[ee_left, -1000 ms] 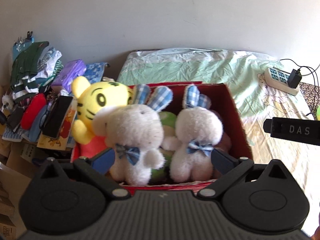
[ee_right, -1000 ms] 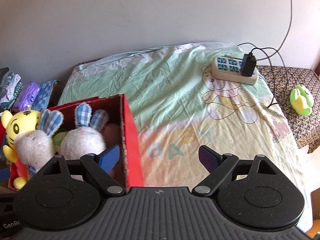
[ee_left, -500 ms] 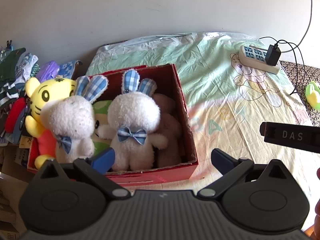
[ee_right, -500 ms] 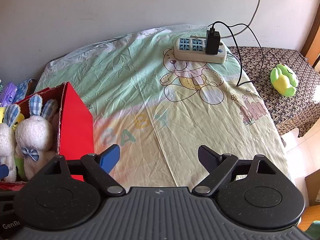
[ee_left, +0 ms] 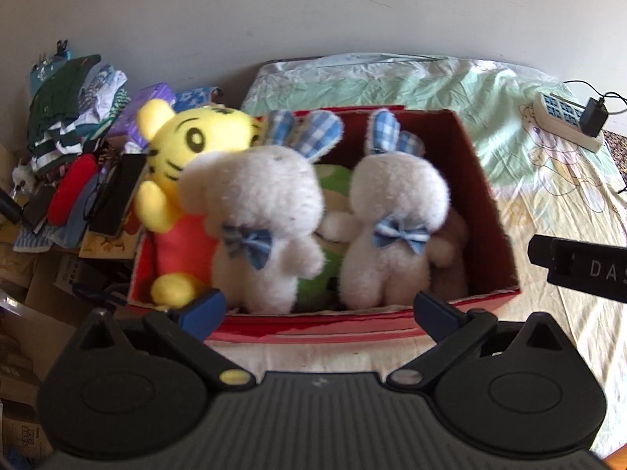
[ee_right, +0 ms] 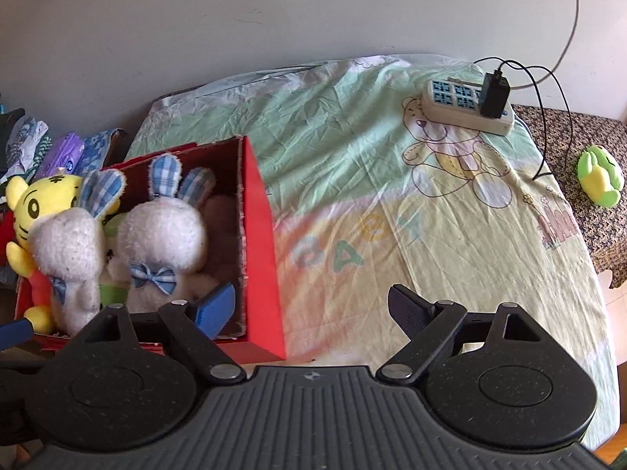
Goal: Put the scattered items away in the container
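- Since half a second ago, the left gripper [ee_left: 317, 307] has swung back to face the red box [ee_left: 486, 180] head-on, and the right gripper [ee_right: 311, 307] has turned leftward so the box fills more of its left side.
- Both grippers have their fingers spread wide with nothing between them; they hover at the near edge of the bed [ee_right: 352, 164].
- The box sits at the bed's left edge, packed upright: a yellow tiger [ee_left: 188, 149] at its left end, two white rabbits [ee_left: 254, 211] side by side, something green and something brown wedged behind (hard to identify).
- One green plush [ee_right: 599, 176] lies apart on the patterned cloth beyond the bed's right edge, near the power strip [ee_right: 466, 107]; I judge it the remaining stray.
- The right gripper is probably the one for it, being nearer that side.
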`<state>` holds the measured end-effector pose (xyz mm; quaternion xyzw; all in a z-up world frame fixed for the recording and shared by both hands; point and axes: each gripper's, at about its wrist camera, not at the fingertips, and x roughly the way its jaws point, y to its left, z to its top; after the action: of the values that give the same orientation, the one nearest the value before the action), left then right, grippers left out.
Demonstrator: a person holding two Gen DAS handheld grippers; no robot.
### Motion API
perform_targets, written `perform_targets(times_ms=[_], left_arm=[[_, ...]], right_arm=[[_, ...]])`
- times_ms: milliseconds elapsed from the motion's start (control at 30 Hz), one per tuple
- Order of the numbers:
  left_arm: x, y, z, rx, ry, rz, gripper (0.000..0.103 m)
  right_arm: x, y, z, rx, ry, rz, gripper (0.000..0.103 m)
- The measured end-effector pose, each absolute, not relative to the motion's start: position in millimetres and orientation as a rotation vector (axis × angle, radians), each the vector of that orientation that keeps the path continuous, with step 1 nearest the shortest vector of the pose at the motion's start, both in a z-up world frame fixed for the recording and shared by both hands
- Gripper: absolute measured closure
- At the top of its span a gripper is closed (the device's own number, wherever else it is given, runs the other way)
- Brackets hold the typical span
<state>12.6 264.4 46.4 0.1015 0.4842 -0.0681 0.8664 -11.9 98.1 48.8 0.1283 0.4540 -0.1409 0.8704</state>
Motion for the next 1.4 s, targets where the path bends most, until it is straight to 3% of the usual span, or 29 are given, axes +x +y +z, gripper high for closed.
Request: perform_targets(times_ms=[467,1400], left_arm=[[41,336,35,0.232,1.048,-0.118,0.001],[67,344,28,0.153,1.12,-0.176,0.001]], right_arm=[[18,175,53,0.228,0.965,-0.252,0.015],[40,186,51,0.19,1.005,-0.289,0.015]])
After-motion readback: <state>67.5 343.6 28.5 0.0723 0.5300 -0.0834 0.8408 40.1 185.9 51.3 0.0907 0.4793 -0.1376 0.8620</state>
